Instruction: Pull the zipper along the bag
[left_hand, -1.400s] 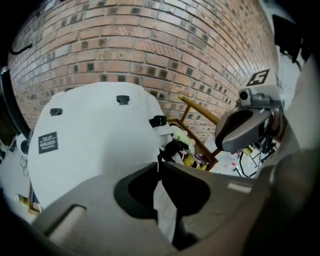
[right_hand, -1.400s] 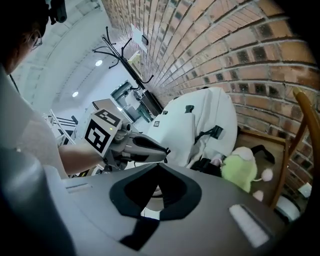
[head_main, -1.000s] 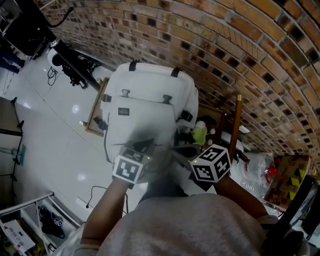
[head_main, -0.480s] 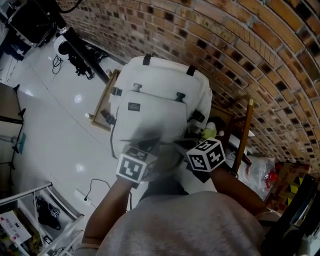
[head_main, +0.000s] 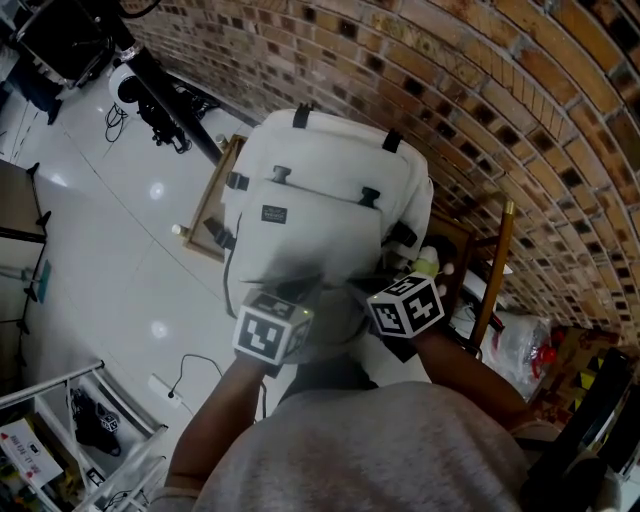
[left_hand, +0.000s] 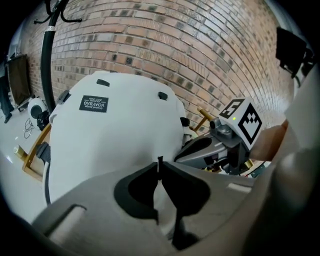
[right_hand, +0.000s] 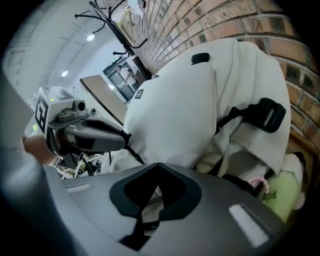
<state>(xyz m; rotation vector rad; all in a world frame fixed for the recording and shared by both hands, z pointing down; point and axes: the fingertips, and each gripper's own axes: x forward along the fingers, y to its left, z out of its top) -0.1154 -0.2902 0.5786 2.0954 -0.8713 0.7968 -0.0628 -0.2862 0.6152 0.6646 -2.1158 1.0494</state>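
You look down on a glossy white floor (head_main: 100, 260); a wooden frame (head_main: 207, 200) and a black cable (head_main: 180, 375) rest on it.

Lab-like room, brick wall (head_main: 480, 90), equipment tripod (head_main: 163, 98), glossy white floor (head_main: 90, 250)

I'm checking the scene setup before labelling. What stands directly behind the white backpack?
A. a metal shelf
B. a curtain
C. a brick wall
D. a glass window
C: in the head view the backpack stands with its back to the brick wall, and both gripper views show the same bricks behind it.
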